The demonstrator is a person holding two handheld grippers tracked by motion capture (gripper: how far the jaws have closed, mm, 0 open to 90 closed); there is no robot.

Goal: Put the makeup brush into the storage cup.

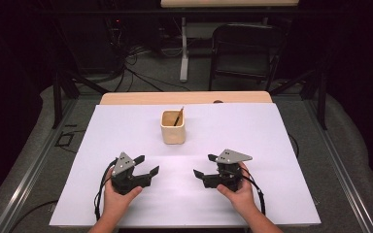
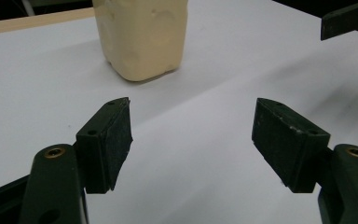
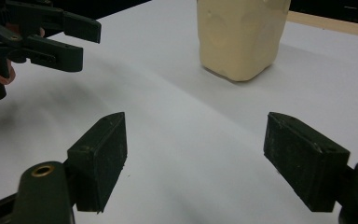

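The cream square plastic cup (image 1: 173, 127) with a brown pencil (image 1: 178, 116) leaning inside stands upright mid-way on the white-covered bench (image 1: 252, 136). Nearer the person, the left tool (image 1: 145, 165) and right tool (image 1: 202, 165) face each other, well apart. Both have their jaws spread wide and hold nothing.

Wooden table (image 1: 126, 98) w/ white sheet (image 1: 252, 141) over most of top, cream cup (image 1: 173, 127) upright on sheet, far-centre, pencil (image 1: 178, 116) inside.

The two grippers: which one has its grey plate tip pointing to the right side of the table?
The right gripper. Its grey three-cornered plate tapers toward the table's right side, while the left gripper carries a plate whose tip points away from the person.
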